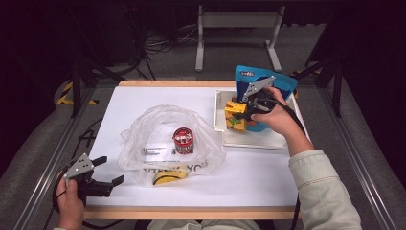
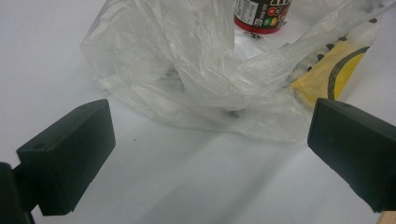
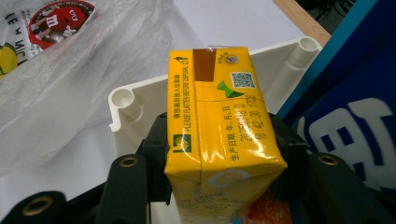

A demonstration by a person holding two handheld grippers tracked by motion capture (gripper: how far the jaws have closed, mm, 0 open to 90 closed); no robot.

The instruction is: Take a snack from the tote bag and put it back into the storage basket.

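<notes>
My right gripper (image 1: 242, 114) is shut on a yellow drink carton (image 1: 235, 116), held upright over the white tray (image 1: 249, 139); the right gripper view shows the carton (image 3: 219, 116) pinched between both black jaws above the tray's corner (image 3: 123, 102). A crumpled clear plastic bag (image 1: 167, 139) lies mid-table with a red candy tub (image 1: 183, 140) standing in it and a yellow item (image 1: 167, 178) at its near edge. My left gripper (image 1: 109, 171) rests open at the table's near left corner, aimed at the bag (image 2: 196, 70); the tub (image 2: 261, 16) and yellow item (image 2: 327, 70) lie beyond its jaws.
A blue snack pouch (image 1: 280, 86) stands in the tray behind the carton, also visible as a blue pouch (image 3: 355, 107) beside my right jaws. The white tabletop (image 1: 253, 182) has wooden edges front and back. A metal frame (image 1: 237, 21) stands beyond the table.
</notes>
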